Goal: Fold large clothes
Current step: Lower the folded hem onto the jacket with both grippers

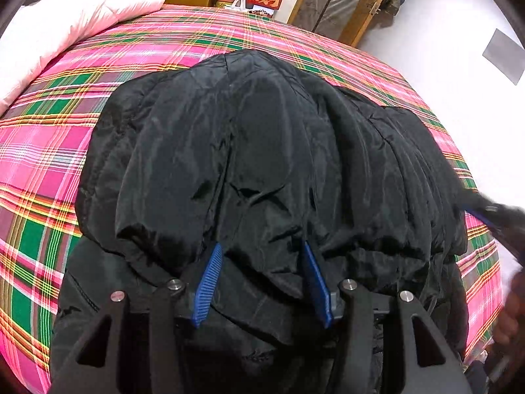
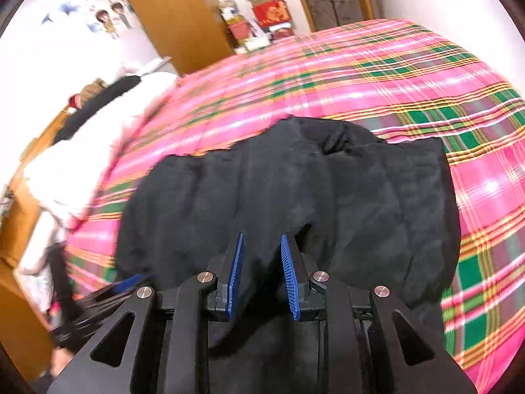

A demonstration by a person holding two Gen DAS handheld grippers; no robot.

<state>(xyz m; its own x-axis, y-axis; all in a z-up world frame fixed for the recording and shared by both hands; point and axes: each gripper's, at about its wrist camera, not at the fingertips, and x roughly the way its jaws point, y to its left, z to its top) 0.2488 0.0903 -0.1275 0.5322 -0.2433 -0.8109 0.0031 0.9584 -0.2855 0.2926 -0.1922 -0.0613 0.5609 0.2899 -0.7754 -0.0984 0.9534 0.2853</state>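
Black padded jacket [image 1: 262, 164] lies bunched on the plaid bedspread [image 1: 49, 164], left gripper [image 1: 262, 249] spread across a puffy fold, right gripper [image 2: 262, 239] parted, pinching nothing — that slick fabric could spring open.

Black tool [image 1: 261, 249], blue ribbed pads [image 1: 206, 285]

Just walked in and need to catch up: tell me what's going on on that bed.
A person with a gripper in each hand is folding a black padded jacket on the pink plaid bedspread. The left gripper stands open over a bunched fold. The right gripper is open, nothing pinched, above the jacket.
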